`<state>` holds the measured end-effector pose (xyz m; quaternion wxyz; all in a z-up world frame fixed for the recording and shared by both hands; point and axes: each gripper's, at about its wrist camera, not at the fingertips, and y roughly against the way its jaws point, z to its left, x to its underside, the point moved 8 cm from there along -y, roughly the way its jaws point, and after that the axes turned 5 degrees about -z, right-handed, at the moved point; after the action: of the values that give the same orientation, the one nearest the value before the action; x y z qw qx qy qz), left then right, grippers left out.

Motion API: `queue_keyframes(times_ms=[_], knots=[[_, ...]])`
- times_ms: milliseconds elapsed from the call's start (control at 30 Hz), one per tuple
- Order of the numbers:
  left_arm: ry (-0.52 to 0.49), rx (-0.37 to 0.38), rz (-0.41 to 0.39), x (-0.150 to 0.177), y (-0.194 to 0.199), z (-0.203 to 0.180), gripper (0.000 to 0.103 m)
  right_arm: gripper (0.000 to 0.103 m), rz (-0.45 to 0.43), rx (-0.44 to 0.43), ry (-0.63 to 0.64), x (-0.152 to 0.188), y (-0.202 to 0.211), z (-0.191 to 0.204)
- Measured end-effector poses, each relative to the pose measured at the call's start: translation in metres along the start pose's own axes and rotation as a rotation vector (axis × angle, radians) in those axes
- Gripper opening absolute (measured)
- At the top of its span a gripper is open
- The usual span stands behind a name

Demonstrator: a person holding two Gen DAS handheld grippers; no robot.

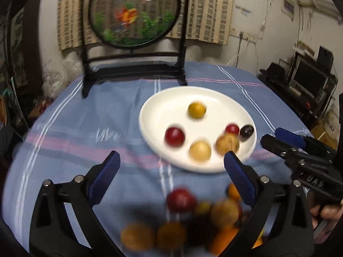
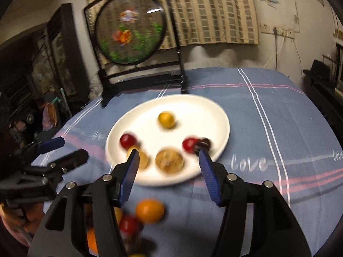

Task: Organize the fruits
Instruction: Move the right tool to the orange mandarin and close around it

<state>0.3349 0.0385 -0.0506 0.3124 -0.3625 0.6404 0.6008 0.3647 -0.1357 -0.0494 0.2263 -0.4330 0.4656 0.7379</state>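
At the lower middle of both views lie loose fruits [image 1: 182, 200], six more on the white plate [image 1: 167, 98]. They look small, round and smooth, likely to roll; take one across its middle. Left gripper [image 1: 171, 162] stands wide and empty, right gripper [image 2: 168, 156] half open and empty.

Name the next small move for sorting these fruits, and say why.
Probably lower the left gripper onto the red fruit in the loose pile on the cloth. Its jaws are open and empty, six fruits already sit on the white plate, and the pile lies just below its fingertips.
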Motion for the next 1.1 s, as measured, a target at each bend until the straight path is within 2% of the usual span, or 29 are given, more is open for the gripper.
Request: queue_keyframes(times_ms=[67, 133, 300, 400, 533, 667, 767, 933, 1100], knots=[[0.023, -0.042, 0.053, 0.033, 0.010, 0.016, 0.100, 0.059, 0.056, 0.007, -0.005, 0.027, 0.008, 0.002], [0.031, -0.020, 0.062, 0.051, 0.023, 0.024, 0.100, 0.059, 0.101, -0.014, -0.023, 0.045, 0.016, 0.005], [0.091, 0.050, 0.066, 0.074, 0.046, 0.034, 0.100, 0.059, 0.041, -0.034, -0.032, 0.061, 0.057, 0.016], [0.078, 0.063, 0.077, 0.082, 0.051, 0.031, 0.100, 0.059, 0.059, -0.055, -0.032, 0.083, 0.073, 0.028], [0.038, 0.066, 0.090, 0.087, 0.050, 0.022, 0.100, 0.059, 0.088, -0.084, -0.033, 0.102, 0.092, 0.046], [0.044, 0.061, 0.083, 0.088, 0.052, 0.025, 0.100, 0.059, 0.137, -0.031, 0.074, 0.124, 0.105, 0.071], [0.066, 0.047, 0.089, 0.087, 0.050, 0.032, 0.100, 0.059, 0.158, -0.004, 0.132, 0.137, 0.103, 0.085], [0.099, 0.045, 0.095, 0.088, 0.050, 0.038, 0.100, 0.059, 0.196, -0.002, 0.131, 0.146, 0.090, 0.093], [0.111, 0.038, 0.095, 0.088, 0.050, 0.042, 0.100, 0.058, 0.204, 0.035, 0.186, 0.150, 0.086, 0.101]])
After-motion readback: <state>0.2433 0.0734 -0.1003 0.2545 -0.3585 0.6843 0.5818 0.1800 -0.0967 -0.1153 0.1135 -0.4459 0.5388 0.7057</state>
